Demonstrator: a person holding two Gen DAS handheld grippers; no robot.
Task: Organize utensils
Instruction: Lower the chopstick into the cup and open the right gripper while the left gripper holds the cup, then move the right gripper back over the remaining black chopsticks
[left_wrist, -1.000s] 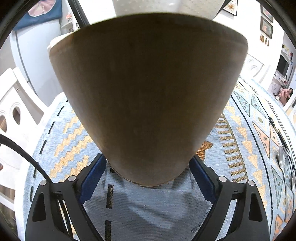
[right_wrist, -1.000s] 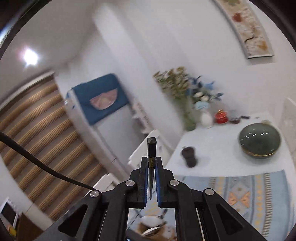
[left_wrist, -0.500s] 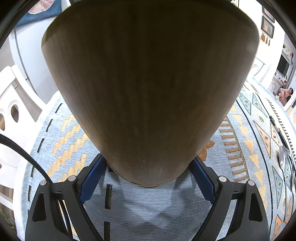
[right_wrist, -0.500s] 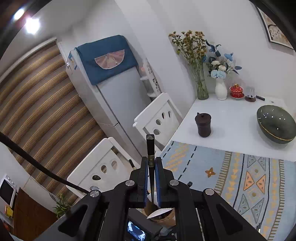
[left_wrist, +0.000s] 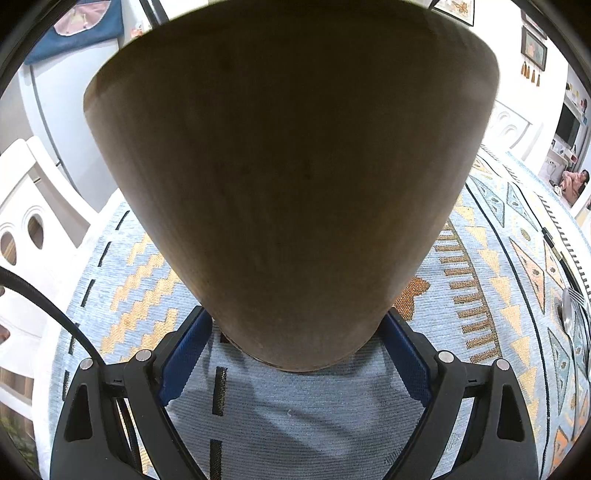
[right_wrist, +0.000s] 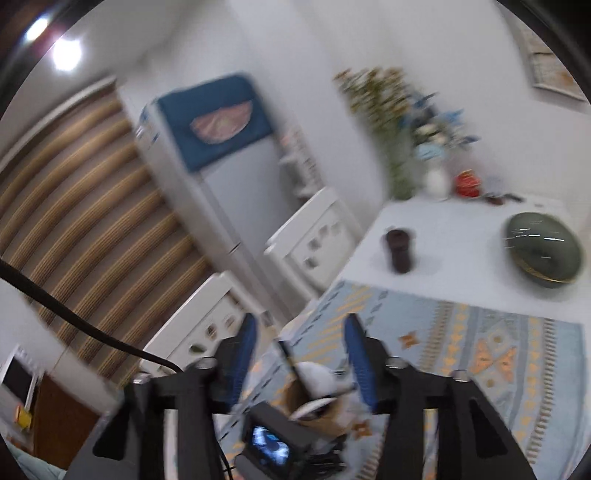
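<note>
No text, label, brand, number or sign can be read in either view. The framed pictures (left_wrist: 533, 44) at the upper right of the left wrist view are too small to make out, and the right wrist view is blurred throughout.

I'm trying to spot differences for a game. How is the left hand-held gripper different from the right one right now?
1. The left hand-held gripper is clamped around a big wooden utensil holder; the right hand-held gripper grips nothing.
2. The left one's pads press the holder's sides; the right one's jaws have just been opening and stand apart above the holder.
3. The left view is sharp; the right view is blurred.
Both have black arms and blue pads.
</note>
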